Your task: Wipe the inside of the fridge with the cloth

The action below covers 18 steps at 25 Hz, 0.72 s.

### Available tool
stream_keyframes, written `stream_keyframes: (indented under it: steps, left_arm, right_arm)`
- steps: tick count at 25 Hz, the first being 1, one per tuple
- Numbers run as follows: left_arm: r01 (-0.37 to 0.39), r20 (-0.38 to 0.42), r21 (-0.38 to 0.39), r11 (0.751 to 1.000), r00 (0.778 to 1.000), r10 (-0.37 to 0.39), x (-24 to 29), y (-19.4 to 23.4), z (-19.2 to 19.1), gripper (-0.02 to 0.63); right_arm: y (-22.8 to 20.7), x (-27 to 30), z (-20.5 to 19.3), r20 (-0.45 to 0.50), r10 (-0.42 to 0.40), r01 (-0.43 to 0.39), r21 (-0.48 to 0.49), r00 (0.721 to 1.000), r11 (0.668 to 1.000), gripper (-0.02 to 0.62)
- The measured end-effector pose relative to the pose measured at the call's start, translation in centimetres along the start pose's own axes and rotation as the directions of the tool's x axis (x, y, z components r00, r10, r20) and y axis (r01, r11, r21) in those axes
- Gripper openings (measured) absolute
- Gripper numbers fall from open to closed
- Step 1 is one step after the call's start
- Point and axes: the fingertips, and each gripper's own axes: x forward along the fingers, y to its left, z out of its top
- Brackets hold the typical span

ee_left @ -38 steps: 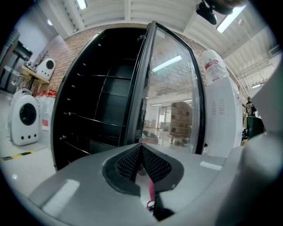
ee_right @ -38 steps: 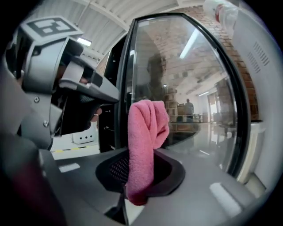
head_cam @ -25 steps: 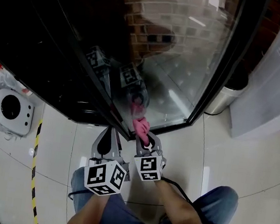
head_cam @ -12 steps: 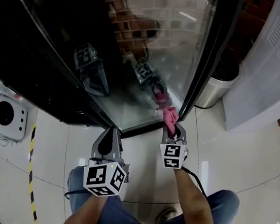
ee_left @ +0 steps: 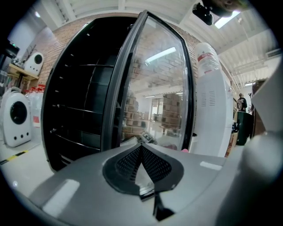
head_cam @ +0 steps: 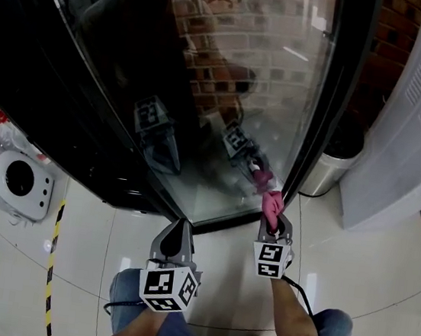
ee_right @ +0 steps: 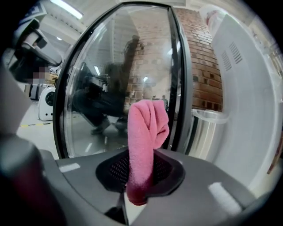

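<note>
Head view | right gripper [head_cam: 272, 221] pinches cloth [head_cam: 272, 203] beside door edge [head_cam: 324, 124] (floor [head_cam: 380, 278] to its right) | left gripper [head_cam: 179, 227] pressed together

The cloth [ee_right: 148, 132] is pink, soft, nubbly microfibre. The left claw [ee_left: 142, 164] and right claw [ee_right: 140, 174] are matt grey plastic with dimpled black pads. The fridge door [head_cam: 238, 75] is glossy, mirror-like glass. The floor [head_cam: 89, 216] is smooth, shiny tile.
</note>
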Motion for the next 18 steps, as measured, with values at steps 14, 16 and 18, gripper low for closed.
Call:
stream_keyframes:
  steps: [14, 16, 18]
  left_arm:
    - [0.078, -0.071, -0.059, 0.995, 0.994, -0.082, -7.8, -3.7, 20.7, 0.012]
    - [0.087, -0.081, -0.053, 0.995, 0.992, -0.091, -9.5, -4.8, 24.7, 0.012]
    - [0.095, -0.088, -0.039, 0.995, 0.991, -0.098, -11.5, -5.8, 28.7, 0.012]
  right_arm:
    - [6.2, -16.5, 34.9, 0.321, 0.204, -0.211, -0.015, 0.925, 0.977, 0.060]
    - [7.0, -19.5, 40.2, 0.318, 0.240, -0.242, -0.034, 0.917, 0.970, 0.060]
    - [7.5, -22.6, 45.3, 0.328, 0.253, -0.265, -0.008, 0.910, 0.964, 0.060]
